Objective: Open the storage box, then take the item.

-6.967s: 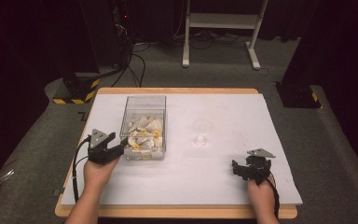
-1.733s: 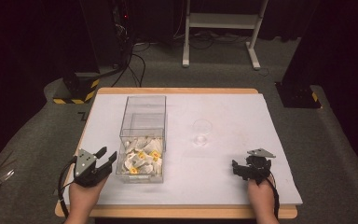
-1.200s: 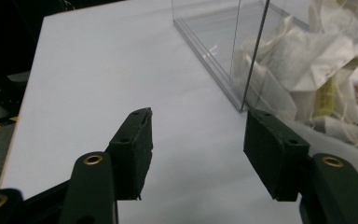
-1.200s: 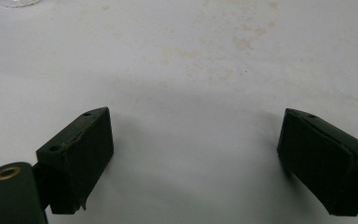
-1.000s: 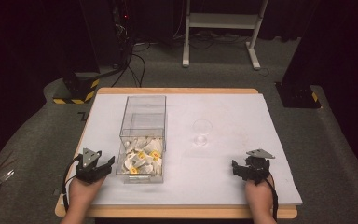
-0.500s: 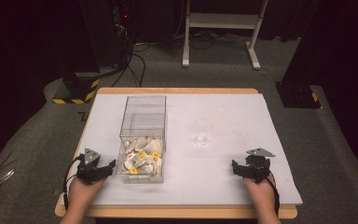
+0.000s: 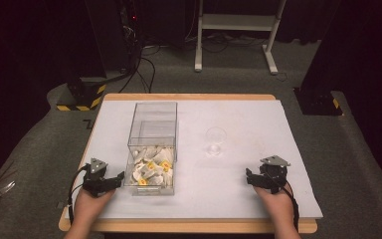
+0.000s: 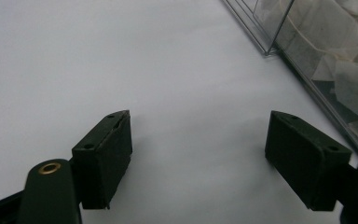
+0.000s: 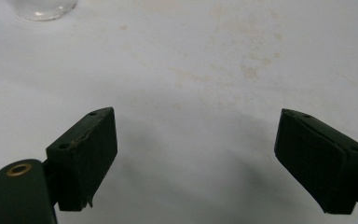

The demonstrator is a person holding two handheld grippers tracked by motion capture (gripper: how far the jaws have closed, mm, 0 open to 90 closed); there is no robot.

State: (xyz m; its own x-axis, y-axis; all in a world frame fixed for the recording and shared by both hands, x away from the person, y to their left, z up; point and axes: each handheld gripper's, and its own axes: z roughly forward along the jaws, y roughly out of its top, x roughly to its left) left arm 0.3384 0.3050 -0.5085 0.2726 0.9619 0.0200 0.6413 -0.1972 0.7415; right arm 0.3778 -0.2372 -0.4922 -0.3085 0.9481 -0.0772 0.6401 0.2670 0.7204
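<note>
A clear plastic box [image 7: 152, 115] stands left of the table's middle, its drawer [image 7: 149, 185] drawn out toward me and holding several tea bags [image 7: 151, 169]. In the high view my left gripper [image 7: 116, 178] rests on the white table just left of the drawer front. Its jaws have just been opening and stand open, with bare table between them. In the left gripper view [image 8: 198, 154] the drawer's clear wall [image 8: 307, 79] runs along the right, apart from the fingers. My right gripper [image 7: 251, 178] lies open near the front right, also over bare table [image 9: 196, 158].
A small clear glass cup [image 7: 215, 141] stands right of the box, and its base [image 9: 44, 8] sits beyond the right jaws. The white sheet [image 7: 238, 119] covers a wooden table whose front edge [image 7: 189, 226] is close behind both hands. Dark floor and stands surround it.
The drawer has been drawn out toward me since the earliest frame. The left gripper then dropped to the table beside the drawer front. The right hand has barely moved.
</note>
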